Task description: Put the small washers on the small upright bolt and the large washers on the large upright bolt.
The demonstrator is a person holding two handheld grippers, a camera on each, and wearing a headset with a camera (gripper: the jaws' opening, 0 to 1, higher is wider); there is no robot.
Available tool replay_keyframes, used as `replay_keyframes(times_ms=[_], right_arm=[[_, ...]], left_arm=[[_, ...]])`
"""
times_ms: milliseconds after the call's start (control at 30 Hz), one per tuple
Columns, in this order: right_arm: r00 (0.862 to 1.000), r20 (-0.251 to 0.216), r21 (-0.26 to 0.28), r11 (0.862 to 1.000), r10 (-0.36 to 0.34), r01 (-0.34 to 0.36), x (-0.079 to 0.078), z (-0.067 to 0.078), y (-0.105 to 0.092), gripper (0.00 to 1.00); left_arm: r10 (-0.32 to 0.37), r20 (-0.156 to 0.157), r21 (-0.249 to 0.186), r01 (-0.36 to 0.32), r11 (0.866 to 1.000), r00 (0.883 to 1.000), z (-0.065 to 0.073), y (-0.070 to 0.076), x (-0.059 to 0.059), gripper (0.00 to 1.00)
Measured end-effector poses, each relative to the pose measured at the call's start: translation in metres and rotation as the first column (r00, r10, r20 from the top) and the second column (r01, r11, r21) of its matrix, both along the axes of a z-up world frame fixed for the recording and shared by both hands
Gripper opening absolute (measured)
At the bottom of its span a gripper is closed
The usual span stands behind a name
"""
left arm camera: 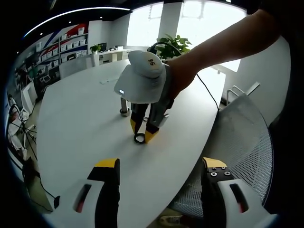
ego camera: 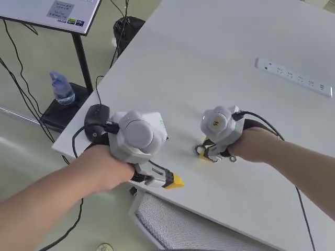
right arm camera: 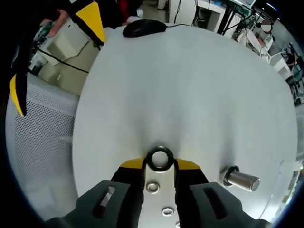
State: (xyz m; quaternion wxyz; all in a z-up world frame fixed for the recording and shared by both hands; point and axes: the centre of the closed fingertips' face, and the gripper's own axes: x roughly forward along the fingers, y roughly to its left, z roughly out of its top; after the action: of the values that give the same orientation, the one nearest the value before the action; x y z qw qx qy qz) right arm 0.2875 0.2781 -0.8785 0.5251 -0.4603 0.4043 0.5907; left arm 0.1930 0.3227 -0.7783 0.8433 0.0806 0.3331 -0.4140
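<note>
1. Pinching a ring washer (right arm camera: 160, 149) that lies flat on the white table (right arm camera: 190, 80), the right gripper (right arm camera: 160, 165) points down at the tabletop. Its jaws are drawn in to the ring's width, and a yellow tip appears to press each side, at 9 and 3 o'clock of the ring in the right gripper view.
2. This ring looks like the large kind. Two smaller rings (right arm camera: 152, 186) lie on the table toward 6 o'clock of it, in the gap between the fingers.
3. An upright bolt (right arm camera: 241, 180) stands just past 3 o'clock of the held washer, near but apart. A collar (right arm camera: 230, 173) at its foot may be a washer already on it. I cannot tell whether this is the large or the small bolt.
4. The left gripper (left arm camera: 160, 167) hangs by the table's near edge, at about 8 o'clock of the right one in the head view. Its jaws are spread wide and hold nothing.
5. To do the step well, lift only once the pinch feels firm, since a thin flat ring can easily slip out.
6. Check that the bolt's girth suits the hole before carrying the ring over.
7. Keep the ring level, centre the hole over the bolt's tip and lower it past the top. Only then let the jaws part.
</note>
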Motion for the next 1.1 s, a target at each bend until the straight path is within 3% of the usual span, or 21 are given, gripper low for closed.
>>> replay_keyframes(times_ms=[233,867,1100], right_arm=[[1.000,0.029,-0.063,0.998,0.011,-0.009,-0.002,0.000,-0.001,0.22],[1.000,-0.001,-0.015,1.000,-0.014,0.014,0.001,0.000,-0.005,0.20],[0.999,-0.003,-0.002,0.999,-0.037,0.037,0.005,0.007,-0.010,0.20]], left_arm=[[0.001,0.001,0.000,-0.001,1.000,1.000,0.001,0.001,0.001,0.67],[0.011,-0.004,-0.001,-0.011,1.000,1.000,0.001,0.001,-0.003,0.65],[0.017,0.003,0.003,-0.017,1.000,1.000,0.001,0.004,-0.003,0.66]])
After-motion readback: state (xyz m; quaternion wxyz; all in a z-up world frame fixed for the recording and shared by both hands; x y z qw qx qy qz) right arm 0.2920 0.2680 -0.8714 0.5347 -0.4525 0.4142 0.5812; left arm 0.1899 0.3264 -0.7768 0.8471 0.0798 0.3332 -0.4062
